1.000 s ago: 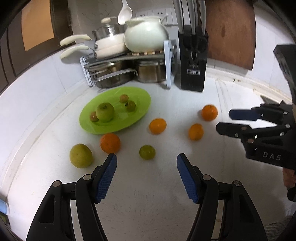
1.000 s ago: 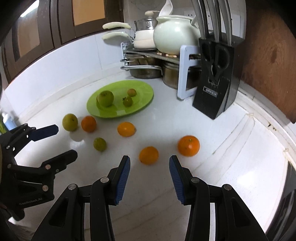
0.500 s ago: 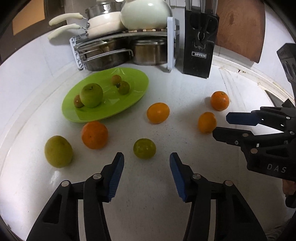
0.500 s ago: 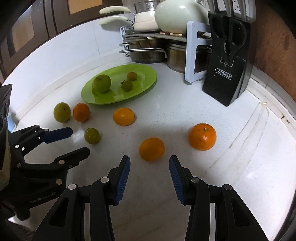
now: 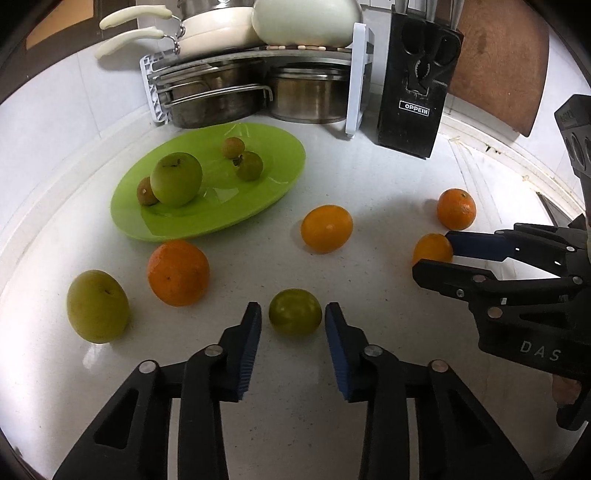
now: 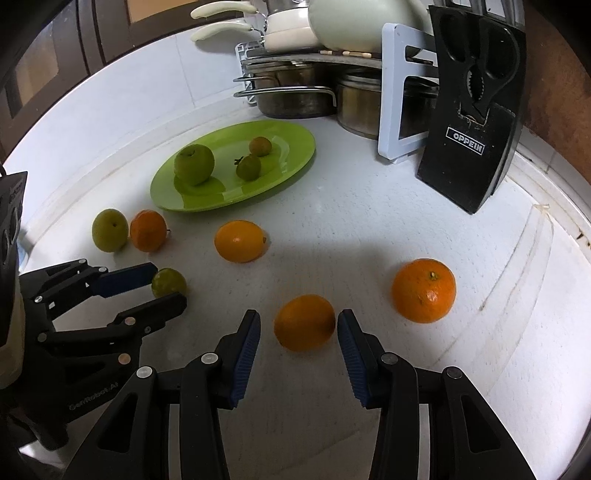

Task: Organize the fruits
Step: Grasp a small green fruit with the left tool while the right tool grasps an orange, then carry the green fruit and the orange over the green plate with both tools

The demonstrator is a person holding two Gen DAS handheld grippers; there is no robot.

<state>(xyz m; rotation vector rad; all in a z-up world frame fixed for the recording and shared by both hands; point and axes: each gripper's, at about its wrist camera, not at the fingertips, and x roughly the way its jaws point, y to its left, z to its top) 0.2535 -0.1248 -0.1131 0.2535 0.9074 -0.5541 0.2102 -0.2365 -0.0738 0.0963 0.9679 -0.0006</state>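
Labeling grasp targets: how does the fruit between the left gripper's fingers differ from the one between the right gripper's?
The small green fruit sits in the left gripper; the orange sits in the right gripper. Colour: green versus orange. Size: the green fruit looks smaller. Shared: both rest on the white counter, off the green plate, flanked by open jaws, not yet gripped.

A home kitchen. A white stone table [image 5: 369,192] runs into a tiled corner, where a rack [image 5: 255,59] holds steel pots [image 5: 306,96] below and cream pans [image 5: 218,29] above. A black knife block [image 5: 413,92] marked OPPEIN stands beside it, and dark wooden cabinet doors [image 6: 55,55] hang over the tiles.
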